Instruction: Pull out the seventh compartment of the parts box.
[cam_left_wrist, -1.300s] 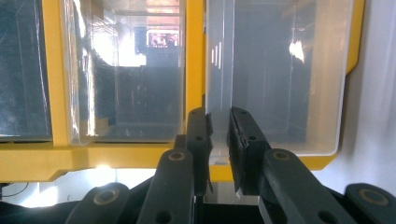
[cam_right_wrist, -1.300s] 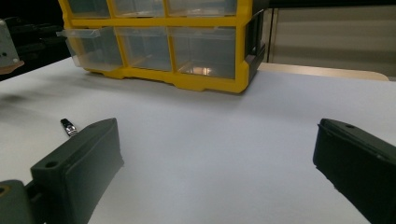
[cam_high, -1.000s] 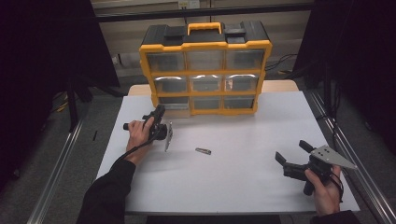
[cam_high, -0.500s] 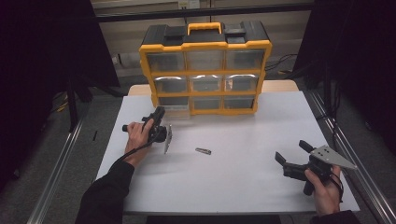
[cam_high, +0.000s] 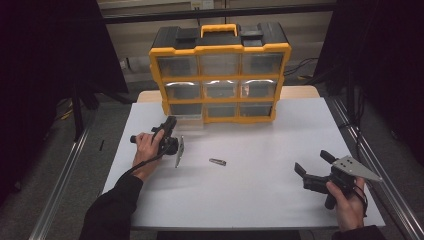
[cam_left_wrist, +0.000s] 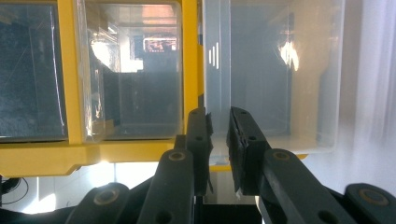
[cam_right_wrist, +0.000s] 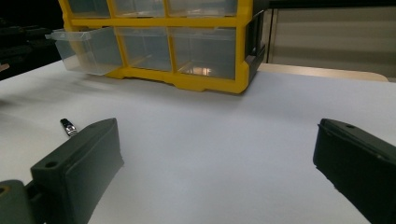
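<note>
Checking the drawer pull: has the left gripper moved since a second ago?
No. The left gripper sits at the same spot beside the yellow organizer, shut on the clear drawer.

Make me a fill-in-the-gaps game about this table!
The storage cabinet has a ___ frame.
The left hand-held gripper pinches a clear ___.
The right hand-held gripper has jaws standing ___.
The small metal thing lies on the white ___.
Missing words: yellow, drawer, open, table.

A lab-style recording bench. A white table (cam_high: 260, 195) stands in a metal frame (cam_high: 60, 185), hemmed by black curtains (cam_high: 45, 60). On it sits a yellow parts organizer (cam_high: 220, 75).
</note>
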